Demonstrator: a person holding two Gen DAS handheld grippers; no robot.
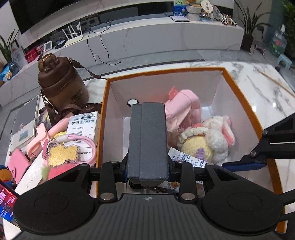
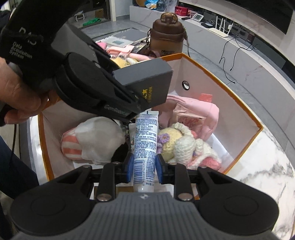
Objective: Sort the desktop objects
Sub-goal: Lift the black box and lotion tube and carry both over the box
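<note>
Only the right wrist view shows the right tool point(image 2: 144, 169) clamping a tube point(image 2: 145, 145).

Black TV point(image 1: 55, 11) on wall; white router point(image 1: 73, 37), potted plant point(image 1: 248, 29) behind.

My left tongs point(image 1: 147, 171) clamp a dark grey box point(image 1: 148, 140), held lengthwise above the open orange-rimmed carton point(image 1: 245, 109) on the marble surface point(image 1: 261, 86). My right tongs point(image 2: 144, 169) pinch a white tube point(image 2: 145, 147) with blue print, over the carton's near corner, above a crocheted bunny point(image 2: 186, 145) inside it.
</note>
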